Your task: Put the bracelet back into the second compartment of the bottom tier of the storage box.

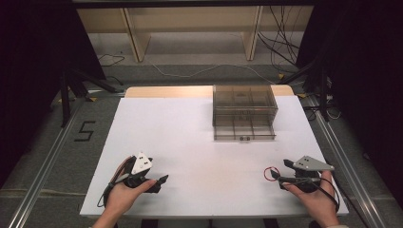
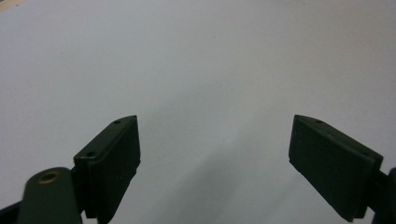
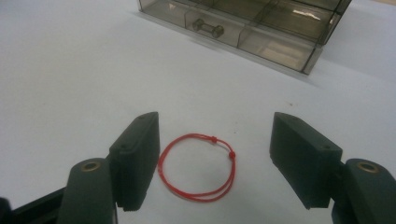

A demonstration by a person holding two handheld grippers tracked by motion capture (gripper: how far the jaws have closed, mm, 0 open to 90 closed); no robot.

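A: Where does the red cord loop [image 3: 197, 167] lie, taking the smoky drawer box [image 1: 244, 112] as the mark?

B: On the white table [image 1: 190, 142], well on the near side of the box and off toward its right end. In the right gripper view the loop lies flat between the two black jaws of the right gripper [image 3: 215, 158], close beside one jaw, and neither pad presses on it. That tool is released, jaws spread wide.

A: And from the high view?

B: The loop [image 1: 271, 173] shows just beside the tip of the right gripper [image 1: 286, 171], which the person's right hand [image 1: 313, 197] holds low over the table. The jaws themselves are hard to make out there under the grey plate.

A: The other tool?

B: The left gripper [image 1: 161, 183] sits in the left hand [image 1: 124, 194], far from the box, out past its left end and near the table's front edge. In its own view the left gripper [image 2: 215, 154] stands open over bare white surface, nothing between the jaws.

A: Anything unclear about the box?

B: Its lowest drawer is pulled out toward the person. The right gripper view cuts the box off at the top edge; a small handle [image 3: 208, 28] on the drawer front shows, but what lies in the compartments cannot be told through the tinted walls.
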